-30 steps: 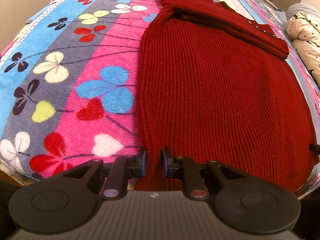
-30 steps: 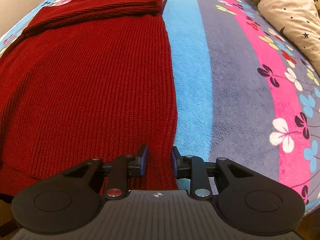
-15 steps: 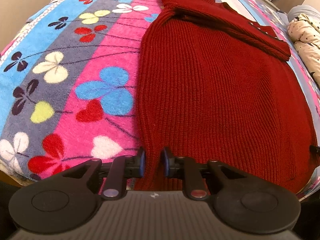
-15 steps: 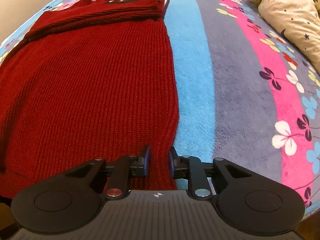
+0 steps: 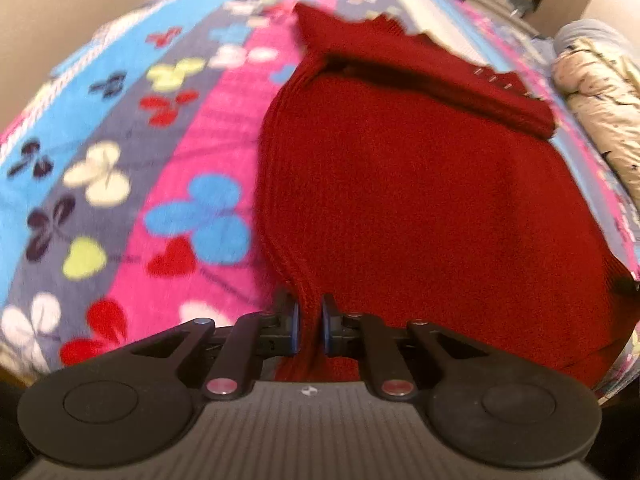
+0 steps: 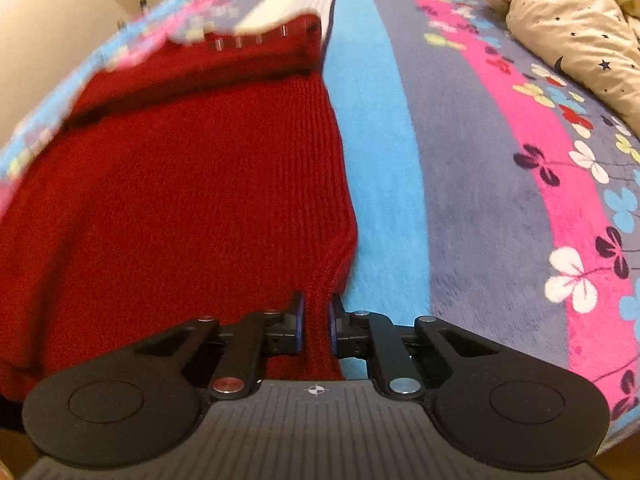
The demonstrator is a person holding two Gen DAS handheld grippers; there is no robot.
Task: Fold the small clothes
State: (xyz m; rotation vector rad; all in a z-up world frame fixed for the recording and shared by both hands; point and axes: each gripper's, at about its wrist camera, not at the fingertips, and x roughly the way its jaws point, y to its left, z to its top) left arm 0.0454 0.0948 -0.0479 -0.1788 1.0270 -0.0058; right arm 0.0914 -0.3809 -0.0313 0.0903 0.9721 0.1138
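Observation:
A dark red knitted sweater (image 5: 420,184) lies on the bed with its sleeves folded across the far end. My left gripper (image 5: 307,326) is shut on the sweater's near left hem corner, and the knit rises into the jaws. My right gripper (image 6: 316,326) is shut on the near right hem corner of the same sweater (image 6: 192,200). The cloth is pulled up into a ridge at both grips. The hem between the two grips is hidden behind the gripper bodies.
A striped fleece blanket (image 5: 120,168) with flower and heart prints covers the bed; it also shows in the right wrist view (image 6: 480,200). A cream star-print duvet (image 6: 568,20) is bunched at the far right, also visible in the left wrist view (image 5: 596,92).
Both grippers have closed further on the hem corners and lifted them, so the sweater's near edge rises off the blanket. The views are now motion-blurred.

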